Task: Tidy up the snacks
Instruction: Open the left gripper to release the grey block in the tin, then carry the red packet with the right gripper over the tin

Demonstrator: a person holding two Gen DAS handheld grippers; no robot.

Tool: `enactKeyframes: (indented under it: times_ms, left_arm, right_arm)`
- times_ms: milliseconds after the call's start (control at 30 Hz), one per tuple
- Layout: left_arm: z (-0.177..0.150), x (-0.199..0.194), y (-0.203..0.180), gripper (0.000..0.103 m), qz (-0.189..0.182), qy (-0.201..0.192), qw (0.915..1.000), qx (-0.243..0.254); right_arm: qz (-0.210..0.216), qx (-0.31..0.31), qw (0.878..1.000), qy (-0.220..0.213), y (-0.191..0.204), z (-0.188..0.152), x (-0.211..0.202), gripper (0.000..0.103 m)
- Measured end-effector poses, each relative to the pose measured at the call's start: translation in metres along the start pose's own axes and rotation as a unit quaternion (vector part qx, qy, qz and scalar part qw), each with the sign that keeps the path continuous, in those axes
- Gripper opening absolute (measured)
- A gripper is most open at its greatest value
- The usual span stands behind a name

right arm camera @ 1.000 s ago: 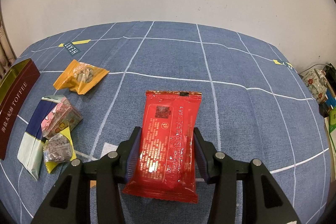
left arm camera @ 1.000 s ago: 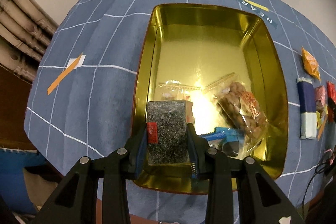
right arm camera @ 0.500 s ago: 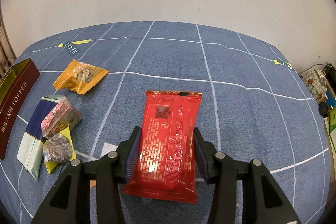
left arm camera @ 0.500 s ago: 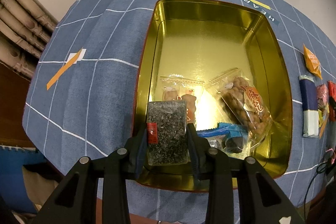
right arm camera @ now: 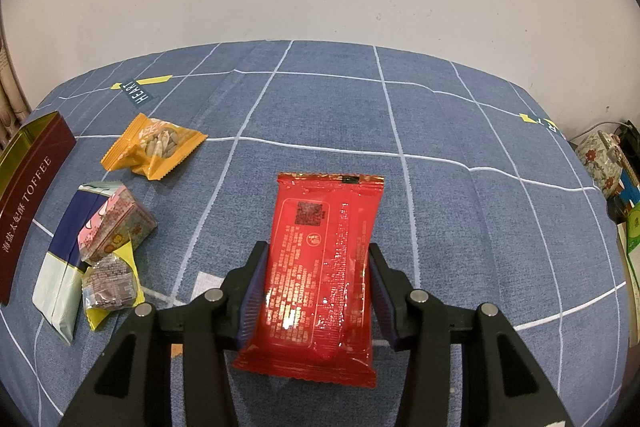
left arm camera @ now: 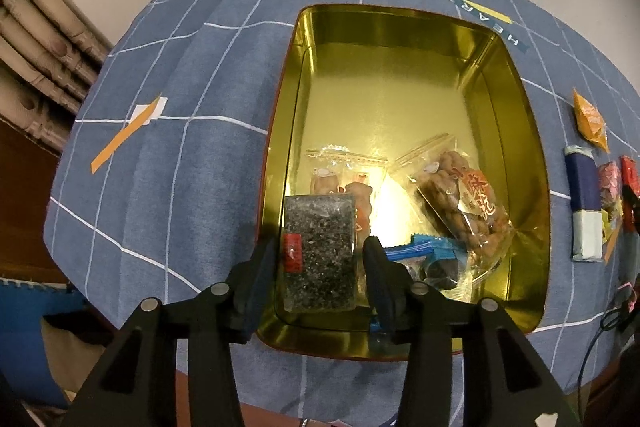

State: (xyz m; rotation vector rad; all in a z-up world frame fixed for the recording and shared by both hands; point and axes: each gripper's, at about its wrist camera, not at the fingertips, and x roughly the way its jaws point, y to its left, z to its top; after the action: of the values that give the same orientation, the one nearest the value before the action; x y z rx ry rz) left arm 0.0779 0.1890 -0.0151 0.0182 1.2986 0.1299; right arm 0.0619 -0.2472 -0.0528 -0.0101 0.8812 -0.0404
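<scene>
Over the gold tin [left arm camera: 516, 131], where three packets are already stowed, a dark speckled packet [left arm camera: 320, 251] is being released by the opening left gripper [left arm camera: 322, 271], while a red packet [right arm camera: 320, 255] is clamped in the right gripper [right arm camera: 316, 287] and several snacks [right arm camera: 154, 147] remain on the cloth.

Dark speckled packet [left arm camera: 320, 251] stands upright inside the gold tin [left arm camera: 520, 115]; red packet [right arm camera: 320, 267] lies flat.

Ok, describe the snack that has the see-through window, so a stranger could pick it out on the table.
Start at the maroon toffee tin on the blue checked tablecloth. Beside it lies a cluster of small packets; the orange packet lies apart from them, farther back, near the "HEART" label. It alone is orange, with a clear window showing pale seeds.
</scene>
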Motion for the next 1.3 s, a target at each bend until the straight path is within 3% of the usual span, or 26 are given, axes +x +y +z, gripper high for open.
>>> enactKeyframes:
  times_ms: [567,967,1300]
  left_arm:
    - [-0.016,-0.024,0.004,0.056,0.004,-0.068,0.9975,-0.018]
    - [-0.028,-0.032,0.006,0.062,0.005,-0.094,0.9952,-0.025]
    - [-0.027,-0.029,0.023,0.065,-0.009,-0.093,0.9945,-0.048]
  right_arm:
    - [0.001,-0.002,1.0,0.002,-0.001,-0.001,0.0,0.048]
    - [-0.001,0.001,0.997,0.081,-0.001,0.018,0.009,0.049]
    - [-0.024,0.026,0.992,0.124,0.005,0.026,0.011,0.048]
